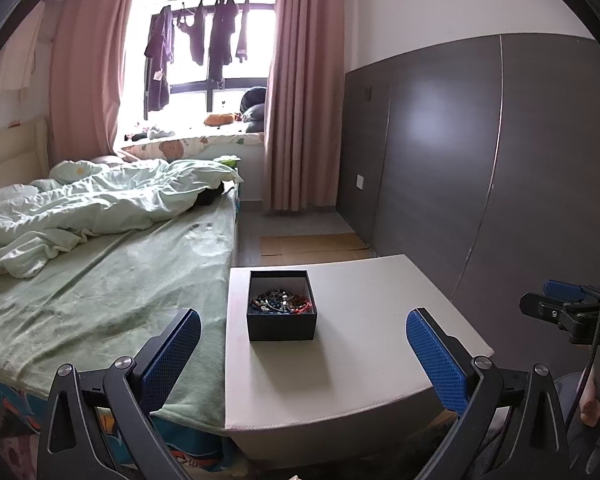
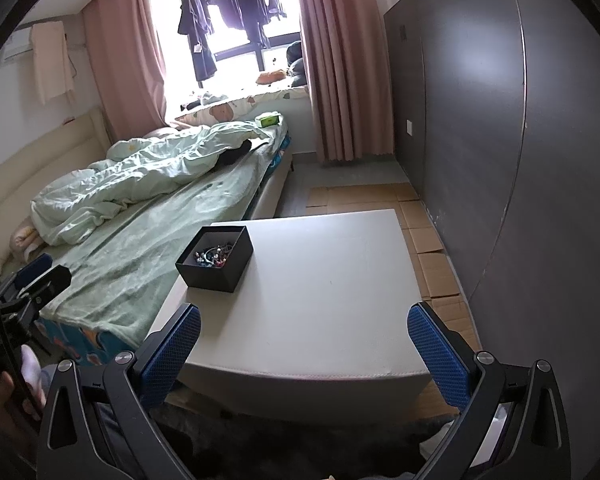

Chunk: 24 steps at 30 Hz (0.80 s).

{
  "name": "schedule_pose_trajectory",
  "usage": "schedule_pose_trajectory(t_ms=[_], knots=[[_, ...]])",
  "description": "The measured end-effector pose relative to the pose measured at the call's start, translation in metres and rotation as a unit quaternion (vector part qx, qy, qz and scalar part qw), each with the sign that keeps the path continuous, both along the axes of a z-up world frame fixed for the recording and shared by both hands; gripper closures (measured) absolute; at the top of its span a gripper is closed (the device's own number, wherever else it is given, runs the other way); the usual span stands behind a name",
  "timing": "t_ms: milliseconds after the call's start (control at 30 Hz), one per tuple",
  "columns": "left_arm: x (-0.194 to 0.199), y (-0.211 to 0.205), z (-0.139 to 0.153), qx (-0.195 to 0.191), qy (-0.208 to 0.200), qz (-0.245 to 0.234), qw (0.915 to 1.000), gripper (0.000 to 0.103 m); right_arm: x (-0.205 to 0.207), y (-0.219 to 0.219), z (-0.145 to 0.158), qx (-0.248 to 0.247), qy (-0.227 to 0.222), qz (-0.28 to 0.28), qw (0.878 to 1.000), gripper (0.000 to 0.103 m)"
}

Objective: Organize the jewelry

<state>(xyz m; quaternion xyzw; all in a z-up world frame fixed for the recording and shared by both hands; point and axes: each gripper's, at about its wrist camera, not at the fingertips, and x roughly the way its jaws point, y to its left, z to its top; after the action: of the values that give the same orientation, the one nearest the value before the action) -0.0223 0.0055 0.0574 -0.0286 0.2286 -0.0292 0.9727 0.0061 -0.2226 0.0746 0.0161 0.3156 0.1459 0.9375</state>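
A tangle of beaded jewelry (image 1: pixel 281 301) lies inside the open black box (image 1: pixel 282 330) at the left part of the white surface (image 1: pixel 364 344), beside the bed (image 1: pixel 100 300). That fits gathered pieces or ones awaiting sorting. Left tool (image 1: pixel 303 344) and right tool (image 2: pixel 304 344) hover spread apart, holding nothing.

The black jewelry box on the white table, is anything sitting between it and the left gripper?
Nothing visible. The black box stands open-topped on the white table, and the left gripper, open, faces it across bare tabletop. The beaded jewelry lies uncovered inside.
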Motion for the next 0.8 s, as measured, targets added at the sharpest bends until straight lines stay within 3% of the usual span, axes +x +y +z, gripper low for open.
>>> schedule_pose_trajectory(t_ms=[800], knots=[[0.0059, -0.0027, -0.0035, 0.011, 0.019, 0.005, 0.9997, 0.0, 0.0007, -0.0005, -0.0034, 0.0, 0.003, -0.002, 1.0, 0.0]])
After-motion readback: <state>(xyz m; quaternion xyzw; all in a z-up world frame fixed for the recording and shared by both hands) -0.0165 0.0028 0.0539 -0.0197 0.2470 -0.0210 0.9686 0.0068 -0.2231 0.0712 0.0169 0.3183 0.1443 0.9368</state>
